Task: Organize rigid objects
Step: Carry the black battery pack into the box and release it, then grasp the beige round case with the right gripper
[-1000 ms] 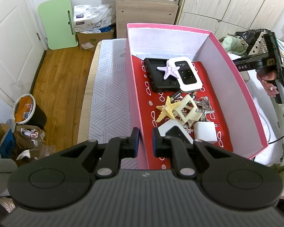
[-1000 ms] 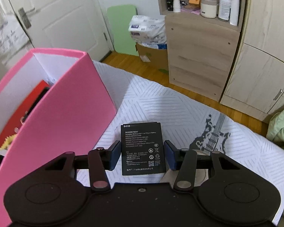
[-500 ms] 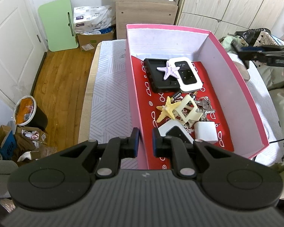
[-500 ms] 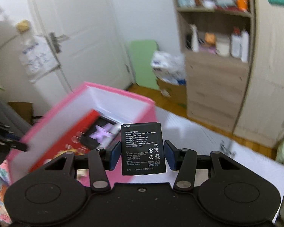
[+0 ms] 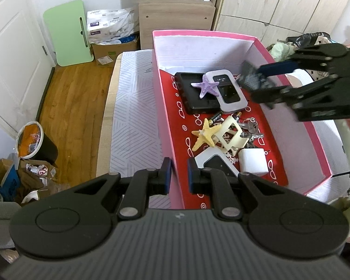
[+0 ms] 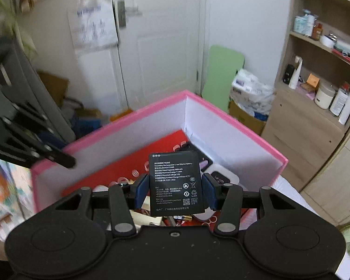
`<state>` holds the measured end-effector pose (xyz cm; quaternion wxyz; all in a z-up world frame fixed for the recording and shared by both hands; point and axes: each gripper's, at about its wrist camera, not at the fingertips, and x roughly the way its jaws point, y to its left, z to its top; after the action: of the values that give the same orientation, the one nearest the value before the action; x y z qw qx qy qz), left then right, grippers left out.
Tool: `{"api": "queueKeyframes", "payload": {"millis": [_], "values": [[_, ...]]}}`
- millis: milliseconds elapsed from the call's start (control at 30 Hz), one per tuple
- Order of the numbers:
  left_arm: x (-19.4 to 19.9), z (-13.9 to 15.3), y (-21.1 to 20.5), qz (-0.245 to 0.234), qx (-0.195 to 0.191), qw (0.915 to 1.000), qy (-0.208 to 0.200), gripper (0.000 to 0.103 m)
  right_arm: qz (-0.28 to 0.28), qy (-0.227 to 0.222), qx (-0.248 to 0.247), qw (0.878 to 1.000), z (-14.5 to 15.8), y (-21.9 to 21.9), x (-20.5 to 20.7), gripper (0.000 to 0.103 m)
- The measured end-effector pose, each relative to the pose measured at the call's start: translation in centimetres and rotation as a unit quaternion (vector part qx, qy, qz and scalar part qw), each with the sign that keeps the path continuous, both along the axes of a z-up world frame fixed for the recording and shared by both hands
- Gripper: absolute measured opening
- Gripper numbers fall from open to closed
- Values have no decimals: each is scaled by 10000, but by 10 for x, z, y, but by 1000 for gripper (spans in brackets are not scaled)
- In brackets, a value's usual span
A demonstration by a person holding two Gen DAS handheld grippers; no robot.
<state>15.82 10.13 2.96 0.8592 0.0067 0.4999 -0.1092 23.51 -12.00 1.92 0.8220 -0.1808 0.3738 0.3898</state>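
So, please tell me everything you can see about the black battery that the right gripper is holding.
The battery is a flat black rectangular slab with rounded corners, matte like plastic wrap. Its face carries white printed text, certification marks and a small QR code. It stands upright, label toward the camera, clamped on its two side edges by the blue-padded fingers of the right gripper. It hangs in the air over the pink box, touching nothing else.

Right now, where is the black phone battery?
The black phone battery is clamped in the right gripper, in the air above the pink box; the left wrist view shows it over the box's far right corner, near the white pocket router.
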Motion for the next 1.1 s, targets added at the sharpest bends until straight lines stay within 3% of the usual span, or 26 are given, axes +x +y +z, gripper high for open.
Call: {"api": "queueKeyframes", "payload": {"millis": [233,467,633,800,933,1100], "values": [[-1,0,2,-9,-67,10000,-31,12,-26,152,-651,9978,-24,17,11,55],[0,-1,2,-18,-95,10000,-23,12,-80,-329,-1152,9928,-32,25,5,57],[-1,-1,2,-10,-101,9999,-31,12,-289,-372,-337,9983,1,-3,1,59],[-1,-1,2,-7,-109,9999,-31,12,-803,-313,306,9958,27,-48,-8,61],[-1,-1,3,7,-129,9999,-39,12,-1260,-317,490,9903,31,-86,-14,63],[-1,-1,4,20,-158,9999,-37,12,-1941,-103,606,9791,16,-132,-8,64]]}}
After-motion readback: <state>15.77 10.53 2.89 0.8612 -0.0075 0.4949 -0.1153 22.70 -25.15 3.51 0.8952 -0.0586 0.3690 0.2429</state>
